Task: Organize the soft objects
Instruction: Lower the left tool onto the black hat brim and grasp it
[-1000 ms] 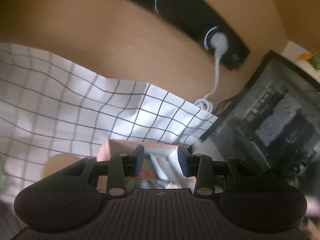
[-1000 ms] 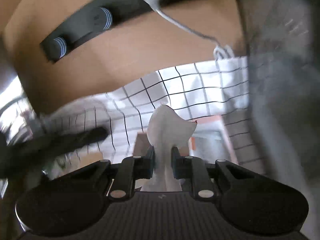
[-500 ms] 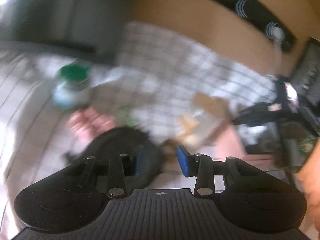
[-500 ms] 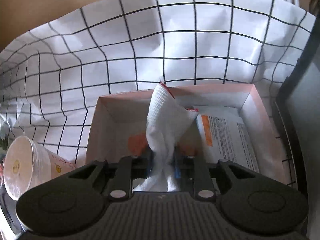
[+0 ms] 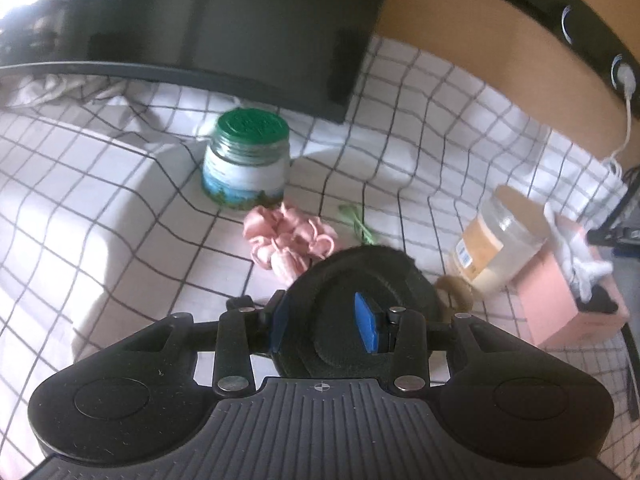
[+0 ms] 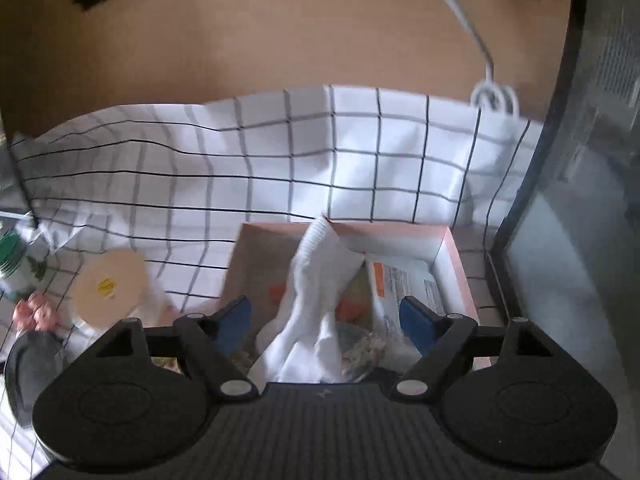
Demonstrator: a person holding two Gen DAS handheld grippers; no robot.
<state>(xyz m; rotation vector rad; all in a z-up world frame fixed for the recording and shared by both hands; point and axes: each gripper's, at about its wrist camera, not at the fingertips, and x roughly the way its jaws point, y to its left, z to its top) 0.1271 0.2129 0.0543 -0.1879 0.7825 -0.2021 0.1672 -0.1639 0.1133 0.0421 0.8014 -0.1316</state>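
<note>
Right gripper [image 6: 326, 326] opening over pink box [image 6: 448, 240], white sock [image 6: 316, 280] loose between spread jaws, part draped outside, liable to snag and drag out; left gripper [image 5: 324, 322] half-spread about black soft pad [image 5: 360, 276], contact unclear, liable to slip.

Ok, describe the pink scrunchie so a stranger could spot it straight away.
Start at the checked cloth and find the green-lidded jar. Just in front of it lies the pink scrunchie, a ruffled fabric ring, the only pink soft thing beside the black pad.
</note>
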